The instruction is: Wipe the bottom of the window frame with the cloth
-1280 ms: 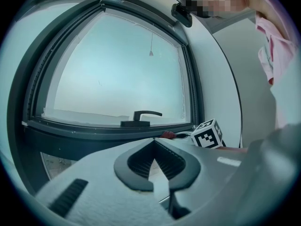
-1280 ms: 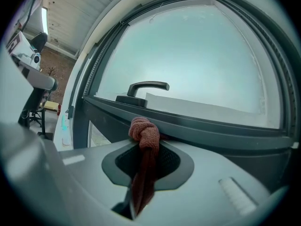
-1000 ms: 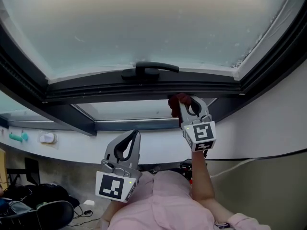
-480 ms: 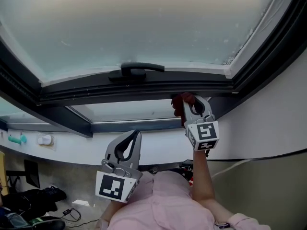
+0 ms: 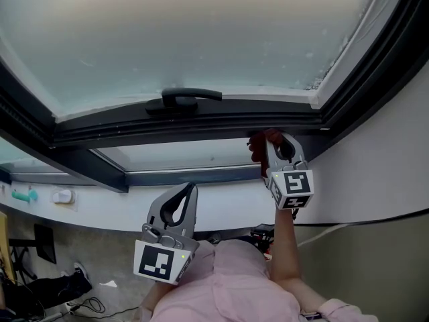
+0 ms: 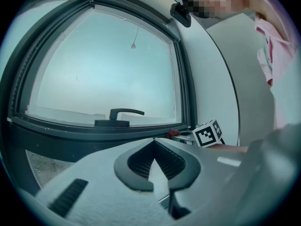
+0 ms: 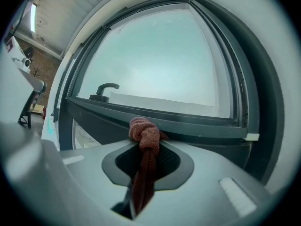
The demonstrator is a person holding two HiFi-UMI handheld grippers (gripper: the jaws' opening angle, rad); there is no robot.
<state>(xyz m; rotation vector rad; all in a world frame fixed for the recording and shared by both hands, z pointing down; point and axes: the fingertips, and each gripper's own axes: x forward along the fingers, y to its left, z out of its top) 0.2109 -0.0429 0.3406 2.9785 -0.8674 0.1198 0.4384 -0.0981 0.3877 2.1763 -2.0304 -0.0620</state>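
— Where is the cloth?
— The right tool (image 5: 267, 141) is clamped on the cloth (image 5: 257, 143). Its red knotted end sticks out past the tips and touches the dark bottom rail of the frame (image 5: 167, 127) straight ahead.

— How much room is there along that edge?
— Little to the tool's right: the frame's corner (image 5: 320, 121) is near, and the pale wall (image 5: 382, 159) begins just beyond it. To the tool's left the rail runs on a long way. The handle (image 5: 185, 98) sits above the rail, up and to the left of the tool, apart from it. Below the tool a lower pane (image 5: 181, 154) slopes back to a white sill (image 5: 100, 210).

— And the left tool?
— The left tool (image 5: 190, 188) is closed on nothing, its tips together. It hangs low, well apart from the frame, below and to the left of the right one, over the person's pink shirt (image 5: 228, 280).

— Any labels or print?
— The only print I can make out is a black-and-white square marker on each cube: the right (image 5: 292, 186) and the left (image 5: 159, 261).
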